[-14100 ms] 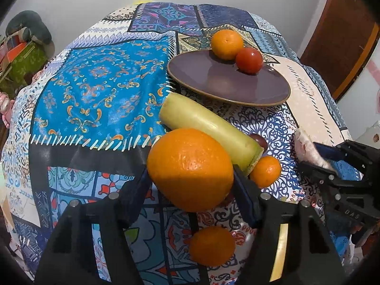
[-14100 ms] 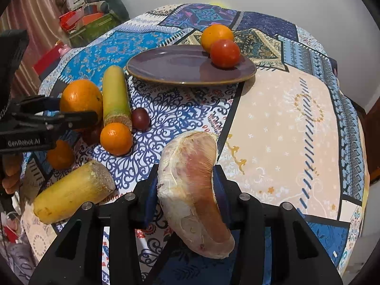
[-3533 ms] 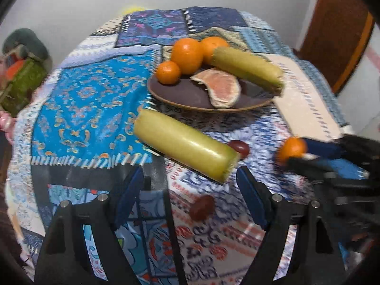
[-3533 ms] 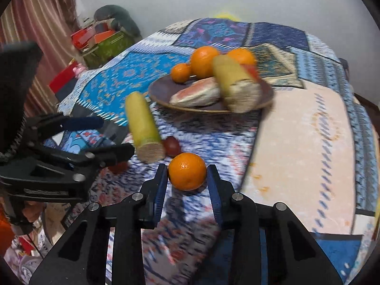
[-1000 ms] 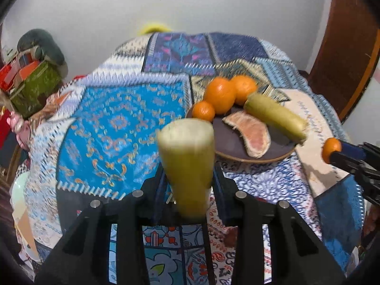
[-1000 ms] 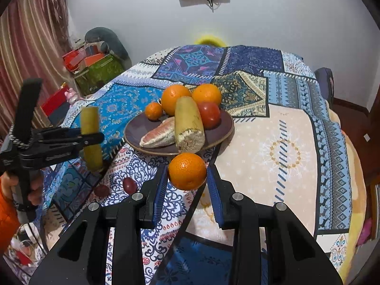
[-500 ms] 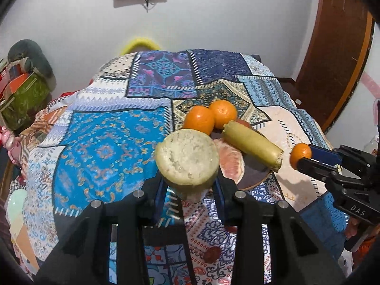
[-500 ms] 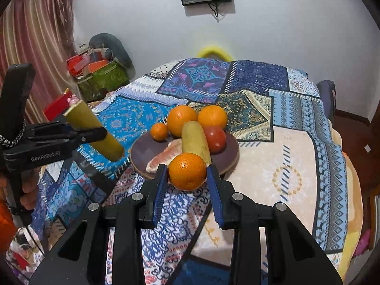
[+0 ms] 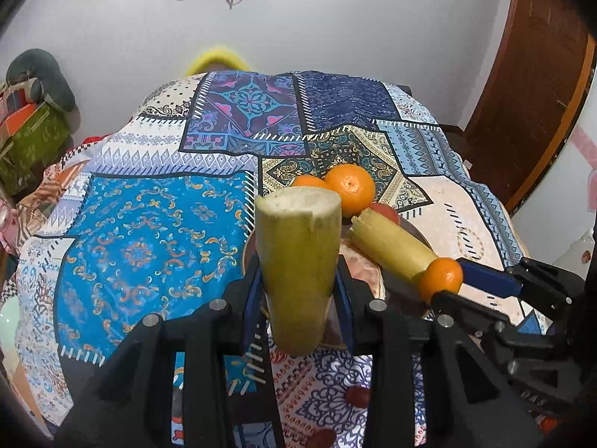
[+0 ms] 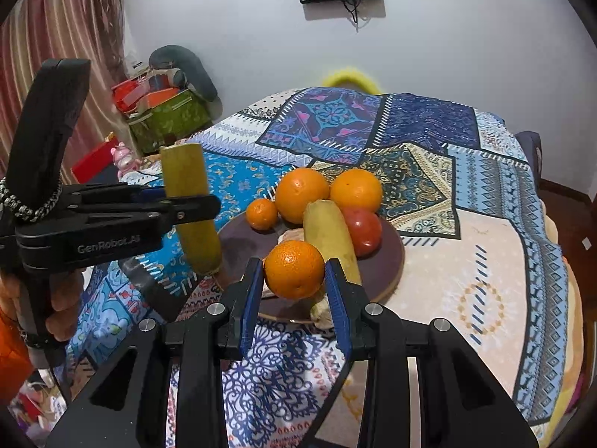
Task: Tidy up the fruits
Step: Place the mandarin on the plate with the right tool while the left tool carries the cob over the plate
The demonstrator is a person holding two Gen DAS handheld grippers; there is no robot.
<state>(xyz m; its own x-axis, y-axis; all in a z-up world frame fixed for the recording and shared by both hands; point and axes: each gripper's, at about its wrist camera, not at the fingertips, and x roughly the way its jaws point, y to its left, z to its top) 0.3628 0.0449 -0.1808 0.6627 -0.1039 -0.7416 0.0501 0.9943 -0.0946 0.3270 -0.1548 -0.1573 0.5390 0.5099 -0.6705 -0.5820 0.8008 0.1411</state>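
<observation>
My left gripper is shut on a yellow-green cut stalk, held nearly upright above the plate's left edge; it also shows in the right wrist view. My right gripper is shut on a small orange, held over the near rim of the brown plate. The plate holds two large oranges, a small orange, a tomato, a second stalk and a grapefruit wedge, mostly hidden.
The table has a patchwork cloth. Small dark red fruits lie on it near the front. A green box and clutter stand off the far left. A wooden door is at the right.
Both grippers have moved closer to the plate. The left gripper has tilted its stalk more upright. The right gripper's orange now sits over the plate's near rim.
</observation>
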